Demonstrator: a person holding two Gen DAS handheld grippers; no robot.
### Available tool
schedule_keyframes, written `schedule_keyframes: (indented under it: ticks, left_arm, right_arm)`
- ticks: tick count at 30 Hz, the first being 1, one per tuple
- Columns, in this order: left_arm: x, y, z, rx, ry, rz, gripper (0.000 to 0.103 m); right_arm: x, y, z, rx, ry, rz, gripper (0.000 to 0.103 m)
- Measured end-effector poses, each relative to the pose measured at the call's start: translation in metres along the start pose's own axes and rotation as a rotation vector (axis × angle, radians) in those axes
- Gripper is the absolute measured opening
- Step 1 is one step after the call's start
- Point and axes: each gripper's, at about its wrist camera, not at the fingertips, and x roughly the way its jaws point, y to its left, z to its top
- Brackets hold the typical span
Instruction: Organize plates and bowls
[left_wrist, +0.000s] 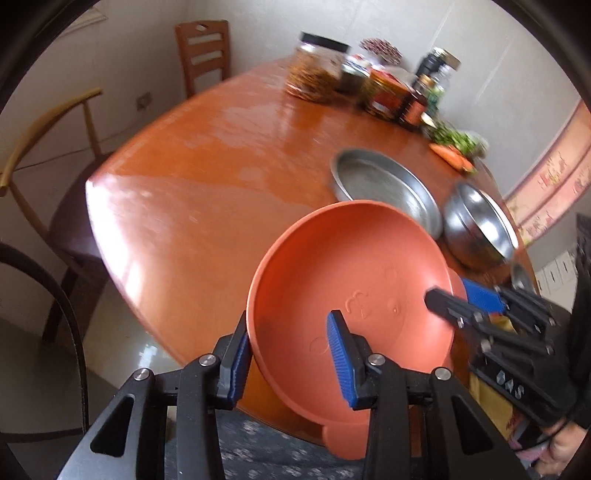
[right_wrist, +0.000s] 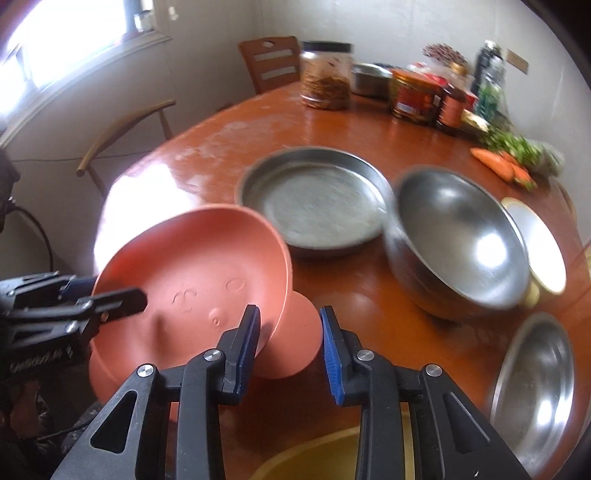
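Left tool and right tool each clamp the rim of the orange bowl, lifted tilted over the counter edge. Looks light, stiff plastic; rim holds suit.

The orange bowl serves as landmark; its lower rim hides behind the left gripper in the left wrist view; beyond it, the jars are blurred, labels unreadable; right of it, the steel plate is cut by the right view's edge; the yellow object below is cropped.
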Motion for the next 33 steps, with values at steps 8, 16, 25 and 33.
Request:
schedule_keyframes:
  ticks: [8, 16, 25, 33]
  left_arm:
    - [0.009, 0.034, 0.023, -0.026, -0.006, 0.049, 0.04]
    - [0.024, 0.046, 0.043, -0.039, 0.001, 0.053, 0.04]
    - [0.032, 0.042, 0.055, -0.018, -0.006, 0.024, 0.04]
    - [0.015, 0.039, 0.059, -0.02, -0.07, 0.045, 0.046]
  right_arm:
    - [0.019, 0.032, 0.015, -0.03, 0.019, 0.046, 0.037]
    - [0.03, 0.049, 0.02, -0.062, 0.026, 0.052, 0.039]
    - [0.034, 0.042, 0.024, -0.018, 0.018, 0.094, 0.041]
    - [0.022, 0.029, 0.022, 0.026, -0.017, 0.099, 0.058]
